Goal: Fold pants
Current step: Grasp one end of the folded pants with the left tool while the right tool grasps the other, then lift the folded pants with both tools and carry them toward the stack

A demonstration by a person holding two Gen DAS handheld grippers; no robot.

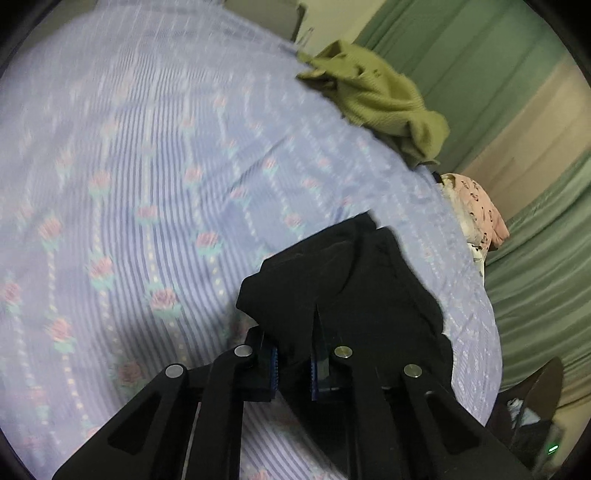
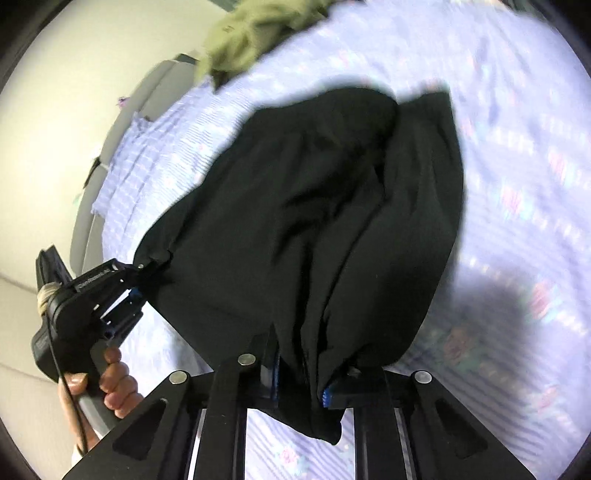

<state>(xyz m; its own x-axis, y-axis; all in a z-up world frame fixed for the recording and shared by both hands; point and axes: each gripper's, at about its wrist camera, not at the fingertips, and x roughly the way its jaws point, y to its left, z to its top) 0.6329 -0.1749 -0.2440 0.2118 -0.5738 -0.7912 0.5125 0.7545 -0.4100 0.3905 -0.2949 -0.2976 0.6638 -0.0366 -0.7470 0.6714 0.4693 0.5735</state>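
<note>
The black pants (image 2: 314,206) hang lifted off the lilac rose-patterned bedsheet (image 2: 517,147), stretched between both grippers. My right gripper (image 2: 301,373) is shut on one bunched edge of the fabric, which spills down past its blue pads. In the same view, at the left, my left gripper (image 2: 142,275) pinches the other corner, with a person's hand (image 2: 114,384) on its handle. In the left wrist view the left gripper (image 1: 295,354) is shut on a fold of the pants (image 1: 351,288), and the cloth hides the fingertips.
An olive-green garment (image 1: 373,99) lies crumpled at the bed's far edge, seen too in the right wrist view (image 2: 251,33). A pink patterned cloth (image 1: 476,210) sits at the bed's right edge. Green curtains (image 1: 480,55) hang beyond. The bedsheet (image 1: 147,166) stretches wide to the left.
</note>
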